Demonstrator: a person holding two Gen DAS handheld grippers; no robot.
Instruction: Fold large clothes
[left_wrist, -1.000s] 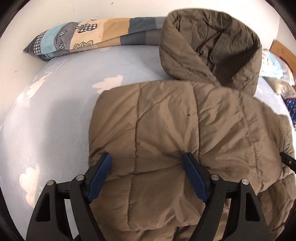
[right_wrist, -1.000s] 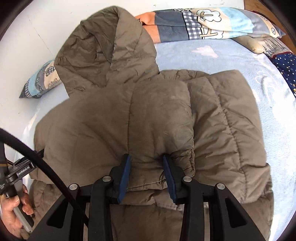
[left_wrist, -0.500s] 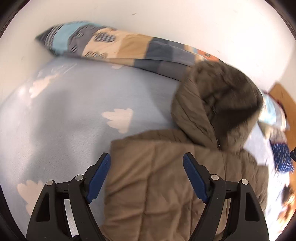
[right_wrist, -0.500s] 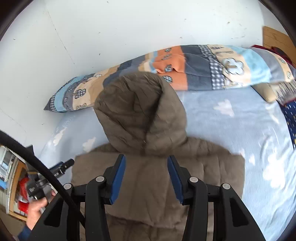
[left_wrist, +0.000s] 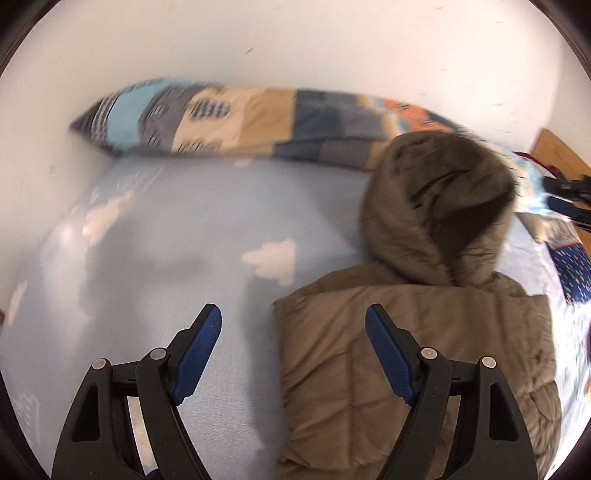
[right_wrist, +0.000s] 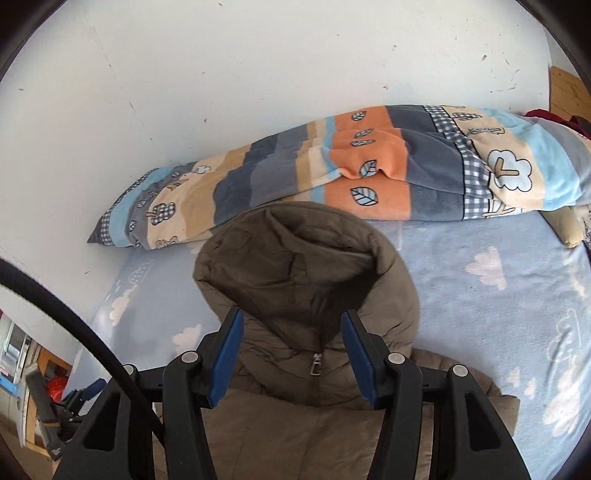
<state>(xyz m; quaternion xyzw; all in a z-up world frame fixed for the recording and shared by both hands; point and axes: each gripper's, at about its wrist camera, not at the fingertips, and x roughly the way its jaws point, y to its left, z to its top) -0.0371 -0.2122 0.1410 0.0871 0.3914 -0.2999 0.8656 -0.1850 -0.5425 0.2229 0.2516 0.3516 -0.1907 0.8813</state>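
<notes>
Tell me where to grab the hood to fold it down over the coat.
Grip the hood at its top rim, coming from above on the blanket side. It lies flat beyond the folded coat, opening upward, with that rim free.

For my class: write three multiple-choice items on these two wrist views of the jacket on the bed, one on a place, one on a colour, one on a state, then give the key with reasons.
1. Where does the jacket's hood point?
A. toward the patchwork blanket at the wall
B. toward the camera
C. under the sheet

2. What colour are the gripper pads?
A. red
B. blue
C. white

3. What is the left gripper holding?
A. the hood
B. a sleeve
C. nothing

Key:
1 A, the hood's top lies just short of the blanket.
2 B, both pads of each gripper show blue.
3 C, its jaws stand wide above the cloud-print sheet and jacket, touching neither.
</notes>
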